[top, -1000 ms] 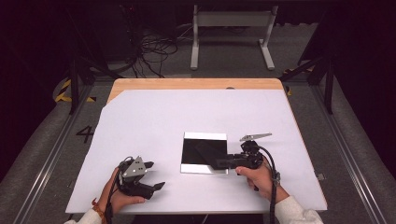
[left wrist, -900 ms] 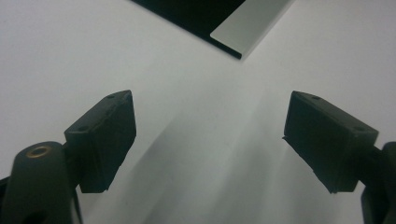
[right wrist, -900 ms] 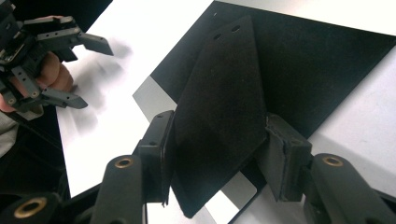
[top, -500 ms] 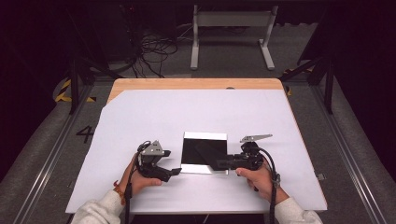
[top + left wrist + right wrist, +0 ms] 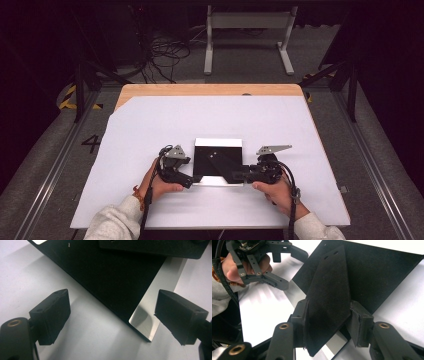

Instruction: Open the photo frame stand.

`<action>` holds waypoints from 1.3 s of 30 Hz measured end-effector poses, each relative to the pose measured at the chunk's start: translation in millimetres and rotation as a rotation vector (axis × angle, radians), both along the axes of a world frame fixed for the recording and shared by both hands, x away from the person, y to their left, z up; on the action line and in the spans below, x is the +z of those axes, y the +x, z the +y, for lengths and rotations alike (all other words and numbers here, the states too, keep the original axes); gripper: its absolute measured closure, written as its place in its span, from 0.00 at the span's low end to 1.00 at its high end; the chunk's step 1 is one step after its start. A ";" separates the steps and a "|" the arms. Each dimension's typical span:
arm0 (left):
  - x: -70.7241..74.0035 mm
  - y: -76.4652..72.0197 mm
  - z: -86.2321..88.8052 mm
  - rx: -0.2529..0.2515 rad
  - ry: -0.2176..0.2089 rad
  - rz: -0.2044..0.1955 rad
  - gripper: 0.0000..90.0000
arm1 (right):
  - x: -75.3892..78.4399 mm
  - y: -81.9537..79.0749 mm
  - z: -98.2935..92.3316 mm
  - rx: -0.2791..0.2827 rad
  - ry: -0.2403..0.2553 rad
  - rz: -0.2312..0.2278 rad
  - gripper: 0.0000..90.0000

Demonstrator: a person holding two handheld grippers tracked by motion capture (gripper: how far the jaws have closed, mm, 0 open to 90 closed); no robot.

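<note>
A white-topped bench [image 5: 150, 125] stands in a dark room (cables on the grey floor behind). The black board [image 5: 217, 162] lies near its front edge. The right gripper [image 5: 328, 315] clamps the board's stand flap [image 5: 329, 290], its jaws having just been closing; the left gripper [image 5: 112, 315] straddles a corner, jaws spread.

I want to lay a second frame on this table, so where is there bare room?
The white sheet is bare between the black frame back and the wooden far edge, and out to both side edges. It is crowded near the front: the left gripper and right gripper flank the frame's near edge.
</note>
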State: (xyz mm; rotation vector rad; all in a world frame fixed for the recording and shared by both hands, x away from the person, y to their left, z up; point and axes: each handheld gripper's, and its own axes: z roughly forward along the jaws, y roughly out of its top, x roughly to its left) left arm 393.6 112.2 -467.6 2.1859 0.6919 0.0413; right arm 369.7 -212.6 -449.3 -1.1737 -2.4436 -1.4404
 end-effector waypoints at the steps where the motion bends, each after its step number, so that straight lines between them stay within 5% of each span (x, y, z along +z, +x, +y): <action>1: -0.1 0.4 0.0 0.001 -0.003 0.000 0.16 | 1.0 -0.8 0.7 0.004 -0.006 -0.013 0.63; 15: 0.9 10.2 -8.1 -0.001 -0.011 0.015 0.15 | 6.2 -10.7 3.1 0.034 -0.022 -0.101 0.66; 20: 1.8 12.2 -11.0 -0.051 -0.022 0.021 0.23 | 6.7 -11.8 2.8 0.041 -0.019 -0.115 0.67; 23: 4.0 10.8 -15.1 -0.070 -0.003 0.000 0.24 | 6.8 -12.6 2.6 0.039 -0.011 -0.126 0.68; 39: 14.2 9.6 -5.0 -0.019 -0.054 -0.080 0.44 | 11.5 -14.3 1.8 0.030 0.015 -0.168 0.75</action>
